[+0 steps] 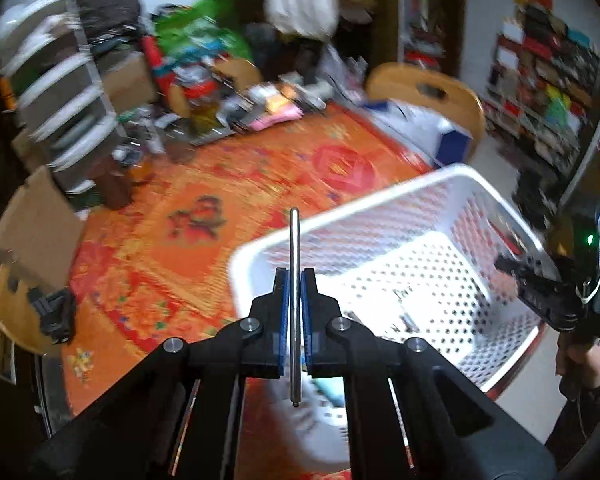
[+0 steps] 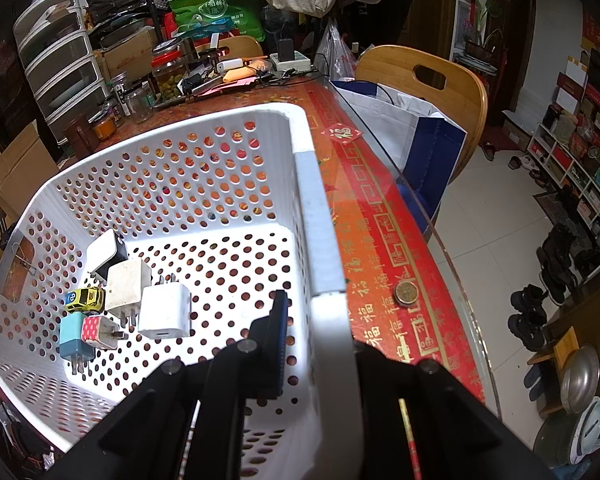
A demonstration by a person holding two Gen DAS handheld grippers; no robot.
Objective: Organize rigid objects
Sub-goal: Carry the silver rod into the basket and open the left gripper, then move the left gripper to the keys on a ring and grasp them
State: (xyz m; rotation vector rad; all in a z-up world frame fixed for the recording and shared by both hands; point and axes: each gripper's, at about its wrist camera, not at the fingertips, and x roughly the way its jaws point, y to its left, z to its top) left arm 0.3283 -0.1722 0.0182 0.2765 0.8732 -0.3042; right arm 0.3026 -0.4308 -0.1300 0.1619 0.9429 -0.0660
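My left tool (image 1: 295,280) is clamped on a thin metal rod (image 1: 295,304), held upright above the near corner of the white basket (image 1: 340,216). My right tool (image 2: 314,320) straddles the basket's right wall (image 2: 320,240); one finger is inside, the other is hidden behind the rim, so I take it to be gripping the wall to steady it. Chargers (image 2: 165,311) and a toy car (image 2: 85,298) lie in the basket's left corner.

The rod is slim and smooth, pinched at mid-length, so I judge it could pivot or slip. The left view is blurred, which suggests fast motion; released too early, the rod could land on the desk (image 1: 204,184) and roll. It could also poke through a hole in the basket.
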